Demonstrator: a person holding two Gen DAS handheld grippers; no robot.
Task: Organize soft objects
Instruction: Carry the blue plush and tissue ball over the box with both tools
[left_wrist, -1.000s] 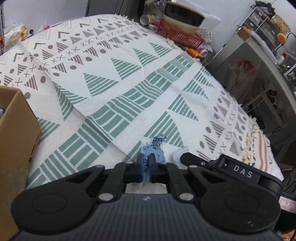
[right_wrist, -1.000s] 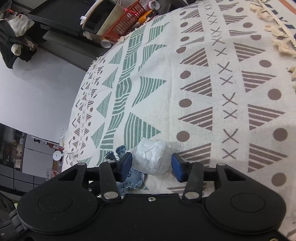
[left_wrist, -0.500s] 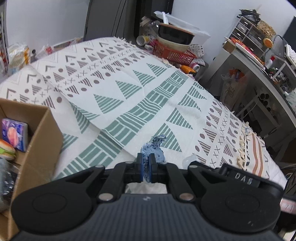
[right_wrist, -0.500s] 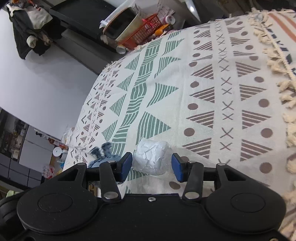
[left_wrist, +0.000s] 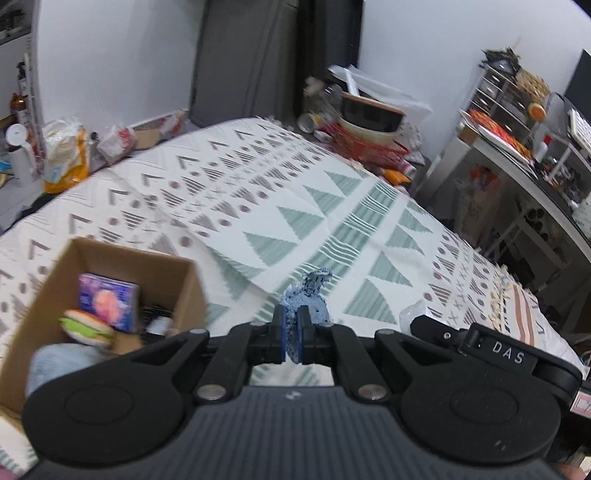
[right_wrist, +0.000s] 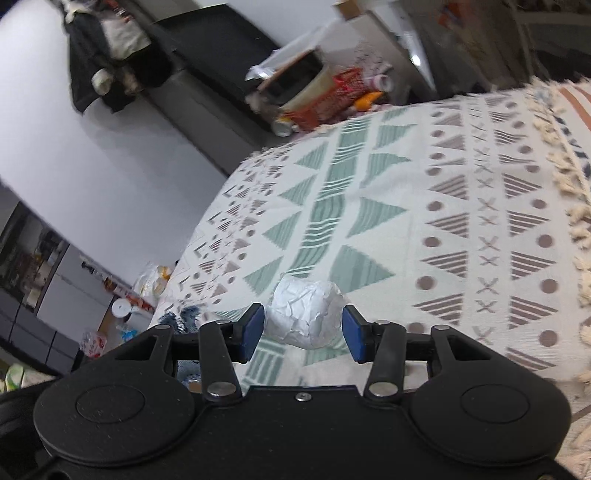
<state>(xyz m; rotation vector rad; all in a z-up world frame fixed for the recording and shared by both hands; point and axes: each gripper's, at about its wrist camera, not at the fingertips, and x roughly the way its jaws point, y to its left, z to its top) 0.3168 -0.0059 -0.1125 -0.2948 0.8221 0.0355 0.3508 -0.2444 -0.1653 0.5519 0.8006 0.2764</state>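
My left gripper (left_wrist: 291, 317) is shut on a frayed blue denim scrap (left_wrist: 312, 291), which sticks up between its pads above the patterned blanket (left_wrist: 295, 206). Down to the left stands an open cardboard box (left_wrist: 186, 291) holding a purple packet (left_wrist: 107, 302), a plush burger (left_wrist: 86, 326) and a pale blue cloth (left_wrist: 59, 362). My right gripper (right_wrist: 303, 326) is shut on a crumpled white ball (right_wrist: 304, 314), held clear of the blanket (right_wrist: 443, 221). In the right wrist view the denim scrap (right_wrist: 181, 317) shows at lower left.
A red basket (left_wrist: 373, 147) stacked with bowls sits beyond the blanket's far edge. A cluttered desk (left_wrist: 517, 158) runs along the right. Snack bags (left_wrist: 64, 155) lie at the far left. The blanket's tasselled fringe (right_wrist: 569, 177) marks its right edge.
Both grippers have risen and tilted up with their objects still held. The box's inside has come into the left wrist view, and more of the room shows.
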